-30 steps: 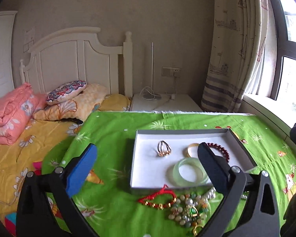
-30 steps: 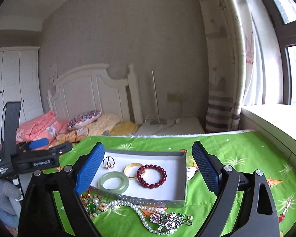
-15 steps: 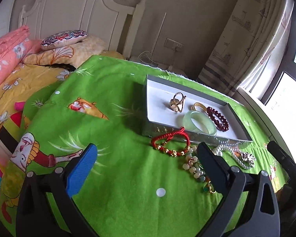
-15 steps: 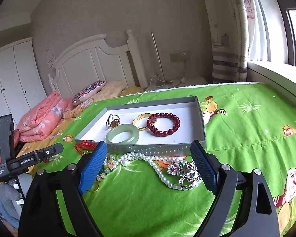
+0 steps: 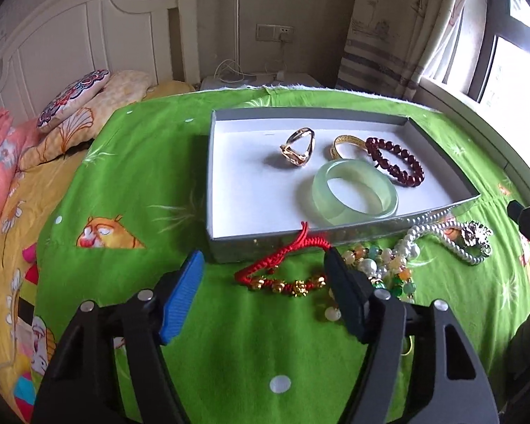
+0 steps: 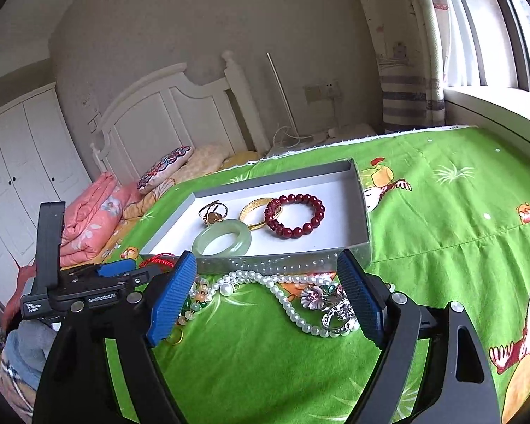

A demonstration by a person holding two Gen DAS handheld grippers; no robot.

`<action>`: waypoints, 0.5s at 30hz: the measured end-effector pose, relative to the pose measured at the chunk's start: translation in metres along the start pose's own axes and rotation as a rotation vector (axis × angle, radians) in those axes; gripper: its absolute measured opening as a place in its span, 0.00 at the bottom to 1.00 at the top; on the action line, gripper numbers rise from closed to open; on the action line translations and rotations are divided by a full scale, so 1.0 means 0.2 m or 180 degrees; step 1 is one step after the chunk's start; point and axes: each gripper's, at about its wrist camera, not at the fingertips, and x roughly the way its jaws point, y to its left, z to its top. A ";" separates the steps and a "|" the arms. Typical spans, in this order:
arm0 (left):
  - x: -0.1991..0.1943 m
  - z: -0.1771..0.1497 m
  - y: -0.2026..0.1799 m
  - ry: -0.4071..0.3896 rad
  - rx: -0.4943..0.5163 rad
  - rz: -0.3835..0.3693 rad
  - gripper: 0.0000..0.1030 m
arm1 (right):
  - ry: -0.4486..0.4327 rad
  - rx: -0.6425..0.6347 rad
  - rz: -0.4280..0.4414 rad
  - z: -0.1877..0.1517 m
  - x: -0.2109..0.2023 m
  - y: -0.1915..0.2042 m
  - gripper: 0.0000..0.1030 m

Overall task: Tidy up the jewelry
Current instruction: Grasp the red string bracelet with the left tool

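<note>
left gripper (image 5: 265, 289): jaws are closing in right now, angled down over the green sheet. The red cord bracelet sits between the blue pads but nothing's pinching it yet, still a gap on both sides

right gripper (image 6: 265, 295): wide apart and easing shut a bit, pearl necklace and the brooch lie between the pads on the sheet, not gripped

red cord bracelet (image 5: 282, 272): on the sheet just in front of the tray's near wall, gold beads along its front, cord knot poking up against the tray wall

tray (image 5: 229, 176): shallow grey box with white inside, sitting on the green sheet (image 5: 141, 162)

inside the tray: pale green jade bangle (image 5: 355, 192) near the front wall, dark red bead bracelet (image 5: 395, 160) behind it to the right, gold bangle (image 5: 346, 143) just beside the red beads, gold ring-ish piece (image 5: 298, 146) to the left, looks propped up on edge

pearl necklace (image 6: 275, 289): snaking along the sheet right in front of the tray

brooch (image 6: 330, 304): silvery flower thing tangled at the necklace's end, near the right pad

mixed bead pile (image 5: 385, 268): pastel and green beads, heaped just right of the left gripper's right finger; can't tell if it's one strand or a few

background: white headboard (image 5: 88, 46), pillows, curtain by the window
</note>
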 end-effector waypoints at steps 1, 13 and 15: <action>0.02 0.01 -0.01 0.0024 0.0050 0.0076 0.59 | 0.0001 -0.0002 0.0004 0.00 0.00 0.00 0.77; -0.29 -0.21 0.23 -0.0406 -0.0582 -0.0401 0.05 | -0.0030 -0.0018 0.0119 0.03 -0.01 0.02 0.73; -0.35 -0.25 0.24 -0.0432 -0.0630 -0.0571 0.05 | -0.0016 -0.0016 0.0128 0.03 -0.01 0.02 0.73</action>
